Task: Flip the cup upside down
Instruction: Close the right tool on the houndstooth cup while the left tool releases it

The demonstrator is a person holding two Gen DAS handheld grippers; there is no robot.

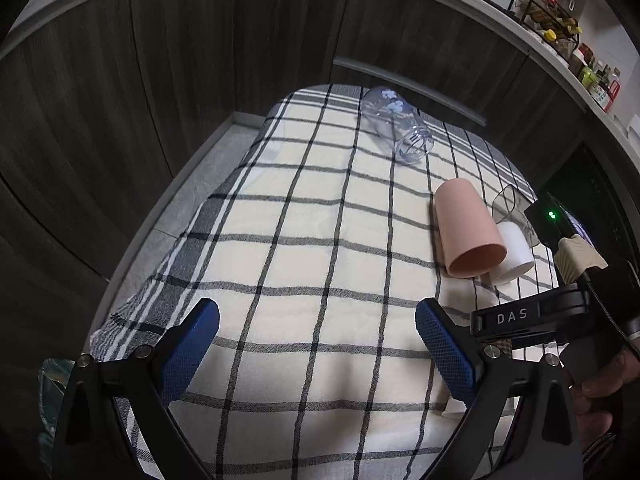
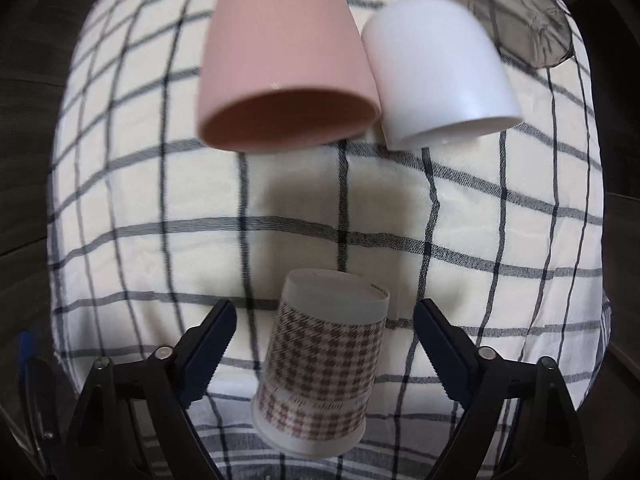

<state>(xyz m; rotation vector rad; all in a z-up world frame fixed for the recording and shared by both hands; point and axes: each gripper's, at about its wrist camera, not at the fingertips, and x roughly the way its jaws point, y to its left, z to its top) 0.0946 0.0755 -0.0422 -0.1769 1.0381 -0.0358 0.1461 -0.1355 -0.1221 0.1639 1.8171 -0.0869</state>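
A paper cup with a brown houndstooth pattern [image 2: 324,364] stands upside down on the checked cloth [image 2: 132,200], between the open fingers of my right gripper [image 2: 325,320], which do not touch it. A pink cup [image 2: 280,56] and a white cup [image 2: 436,68] lie beyond it, mouths toward the camera. In the left wrist view the pink cup [image 1: 466,226] and white cup [image 1: 514,254] lie at the right. My left gripper [image 1: 316,320] is open and empty over the cloth [image 1: 280,240]. The right gripper's body [image 1: 532,320] shows at the right edge.
A clear jar [image 1: 396,124] lies on its side at the cloth's far end. A smoky clear glass [image 2: 524,20] lies behind the white cup. Dark cabinet doors [image 1: 160,80] stand beyond the table, with a counter shelf of bottles [image 1: 560,28] at upper right.
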